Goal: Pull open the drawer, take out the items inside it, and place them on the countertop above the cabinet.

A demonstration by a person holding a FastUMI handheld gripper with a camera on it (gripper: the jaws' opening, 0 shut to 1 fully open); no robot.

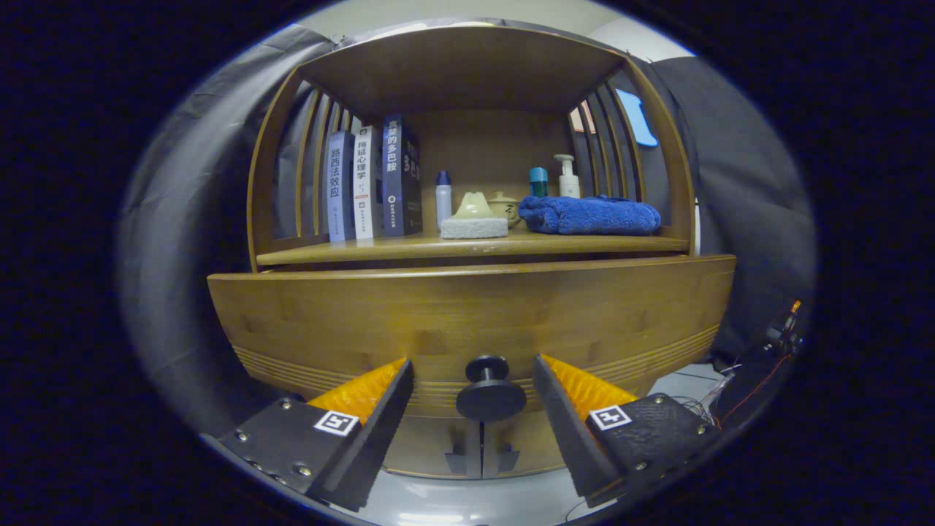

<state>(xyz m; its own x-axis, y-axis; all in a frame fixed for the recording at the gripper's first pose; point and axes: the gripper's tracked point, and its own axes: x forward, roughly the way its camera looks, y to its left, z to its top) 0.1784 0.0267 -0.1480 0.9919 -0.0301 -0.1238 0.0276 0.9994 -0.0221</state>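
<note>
A wooden cabinet drawer front [467,314] faces me, with a round dark knob [490,387] low at its middle. My gripper [473,365] stands open, one finger on each side of the knob, neither touching it. The drawer looks slightly pulled out from under the countertop shelf [467,248]. Its inside is hidden from me. On the countertop lie a grey sponge [473,227] with a pale green piece on it and a folded blue towel [589,215].
Three upright books [372,183] stand at the left of the shelf. A small white bottle [443,199], a small lidded pot [504,207], a teal-capped bottle [538,182] and a pump bottle [566,177] stand at the back. Cables [760,351] trail at the lower right.
</note>
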